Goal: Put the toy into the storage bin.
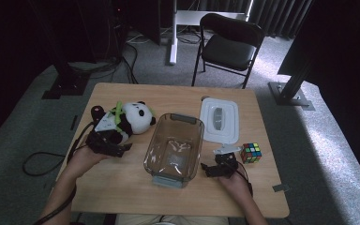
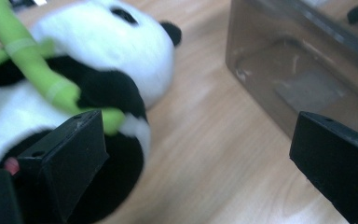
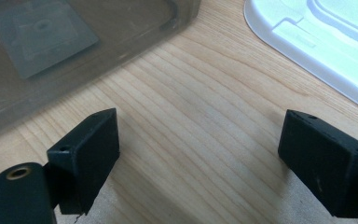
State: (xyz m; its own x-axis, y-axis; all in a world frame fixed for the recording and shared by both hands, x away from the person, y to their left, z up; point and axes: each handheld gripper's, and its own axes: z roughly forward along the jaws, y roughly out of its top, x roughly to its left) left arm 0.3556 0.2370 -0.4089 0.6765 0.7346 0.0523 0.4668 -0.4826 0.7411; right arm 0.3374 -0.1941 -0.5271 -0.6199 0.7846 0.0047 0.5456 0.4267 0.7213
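The left gripper [image 1: 114,140] stood at the panda [image 1: 130,118], on the left side of the table [image 1: 122,187]. In the left gripper view its jaws were wide apart; one lay against the toy's black lower body, the other stood over bare wood toward the box [image 2: 303,70]. The panda [image 2: 74,70] lay on its side just beside the box [image 1: 174,146], not in it, with a green bamboo stalk [image 2: 32,70] across its chest.

The step in hand appeared to be the approach to grasp the panda; nothing was clamped yet. The next move would call for shifting the left gripper over so that both jaws straddled the soft body, then closing firmly, since plush gives under pressure. The open box beside it seemed the likely destination, though that is a judgement only.

The right gripper [image 1: 220,168] rested low near the table's front edge, between the box and the cube [image 1: 251,152]. Its jaws were also apart, over bare wood, holding nothing.

Count: one panda, one clear box, one white lid [image 1: 220,120] lying flat behind the right gripper, one coloured cube, two grippers. A small grey object sat on the lid; its nature could not be made out. One folding chair [image 1: 229,44] stood beyond the table.
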